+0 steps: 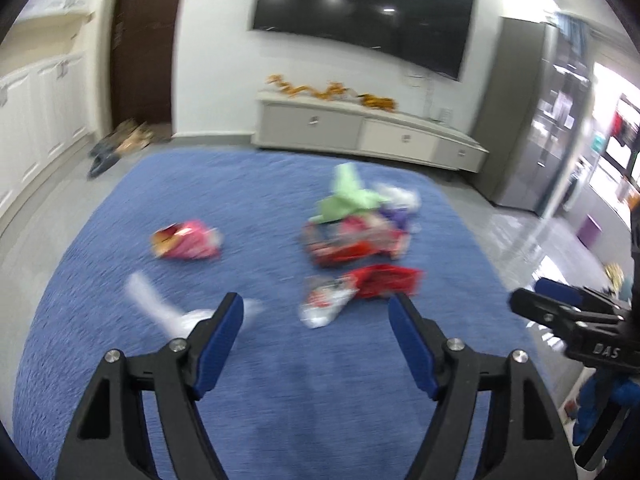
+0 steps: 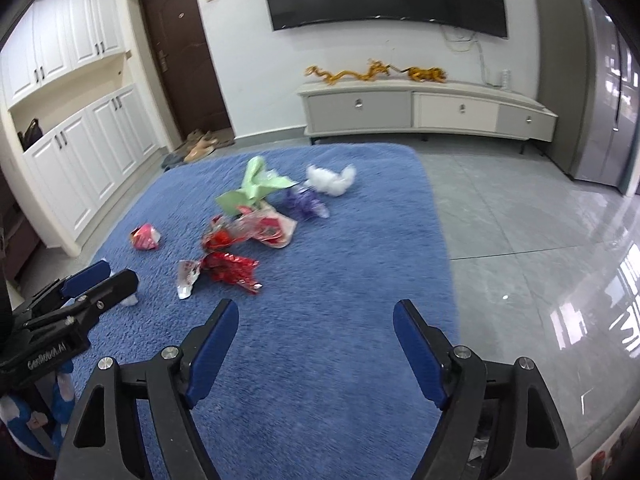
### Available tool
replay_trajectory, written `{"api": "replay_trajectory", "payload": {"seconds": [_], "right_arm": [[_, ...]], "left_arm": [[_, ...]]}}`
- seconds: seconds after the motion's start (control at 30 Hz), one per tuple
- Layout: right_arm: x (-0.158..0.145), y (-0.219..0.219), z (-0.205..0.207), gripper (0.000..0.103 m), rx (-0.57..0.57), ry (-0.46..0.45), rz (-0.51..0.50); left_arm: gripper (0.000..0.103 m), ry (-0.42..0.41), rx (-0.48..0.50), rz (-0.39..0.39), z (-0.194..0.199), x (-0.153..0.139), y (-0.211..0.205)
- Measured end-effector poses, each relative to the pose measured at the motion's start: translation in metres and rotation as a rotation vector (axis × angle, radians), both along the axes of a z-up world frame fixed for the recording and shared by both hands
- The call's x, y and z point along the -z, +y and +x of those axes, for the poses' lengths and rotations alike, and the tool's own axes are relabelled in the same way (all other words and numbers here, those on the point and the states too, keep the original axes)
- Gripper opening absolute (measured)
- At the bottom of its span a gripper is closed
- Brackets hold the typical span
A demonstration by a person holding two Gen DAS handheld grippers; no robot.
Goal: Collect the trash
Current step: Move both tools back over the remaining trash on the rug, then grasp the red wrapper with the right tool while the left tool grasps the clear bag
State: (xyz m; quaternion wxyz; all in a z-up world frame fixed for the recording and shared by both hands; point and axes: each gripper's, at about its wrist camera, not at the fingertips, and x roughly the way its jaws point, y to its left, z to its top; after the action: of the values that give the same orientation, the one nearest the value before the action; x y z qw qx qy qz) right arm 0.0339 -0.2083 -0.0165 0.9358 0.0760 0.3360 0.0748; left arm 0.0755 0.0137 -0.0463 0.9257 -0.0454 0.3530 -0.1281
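Both my tongs, left (image 1: pixel 316 314) and right (image 2: pixel 316 320), gape empty over the rug (image 2: pixel 340 360); the red wrapper (image 2: pixel 230 266) mid-rug looks light, crinkly, best pinched at a crumpled edge

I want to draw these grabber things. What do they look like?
Each one is a black plastic claw with two long fingers. The left gripper and right gripper both have bright blue pads inside the fingers and round silver bolts at the joints. White letters are printed on their black sides, and there is blue below each body.
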Motion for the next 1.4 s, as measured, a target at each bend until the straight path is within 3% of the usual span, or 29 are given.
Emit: {"api": "replay_trajectory", "payload": {"seconds": [0.17, 0.3, 0.63, 0.77, 0.9, 0.93, 0.97, 1.0, 1.4], "right_arm": [[0.013, 0.026, 0.023, 0.079, -0.092, 0.028, 0.009], [0.021, 0.048, 0.044, 0.08, -0.158, 0.038, 0.012], [0.038, 0.075, 0.098, 0.079, -0.28, 0.031, -0.041], [0.049, 0.081, 0.104, 0.039, -0.336, 0.06, -0.046], [0.051, 0.081, 0.092, 0.012, -0.373, 0.049, -0.037], [0.051, 0.08, 0.088, 0.012, -0.376, 0.048, -0.034], [0.051, 0.079, 0.085, 0.009, -0.378, 0.046, -0.029], [0.051, 0.078, 0.08, 0.009, -0.378, 0.042, -0.024], [0.025, 0.032, 0.008, 0.008, -0.25, -0.057, 0.07]], "left_arm": [[0.076, 0.057, -0.147, -0.023, 0.018, 0.02, 0.056], [0.076, 0.103, -0.2, -0.05, 0.031, 0.032, 0.078], [0.073, 0.201, -0.184, -0.162, 0.053, 0.06, 0.098], [0.052, 0.212, -0.168, -0.178, 0.054, 0.06, 0.097], [0.03, 0.212, -0.128, -0.171, 0.051, 0.055, 0.09], [0.027, 0.208, -0.121, -0.166, 0.049, 0.053, 0.088], [0.016, 0.204, -0.113, -0.162, 0.045, 0.051, 0.085], [0.013, 0.206, -0.106, -0.163, 0.044, 0.049, 0.083], [0.008, 0.117, 0.028, -0.141, 0.001, 0.008, 0.043]]}}
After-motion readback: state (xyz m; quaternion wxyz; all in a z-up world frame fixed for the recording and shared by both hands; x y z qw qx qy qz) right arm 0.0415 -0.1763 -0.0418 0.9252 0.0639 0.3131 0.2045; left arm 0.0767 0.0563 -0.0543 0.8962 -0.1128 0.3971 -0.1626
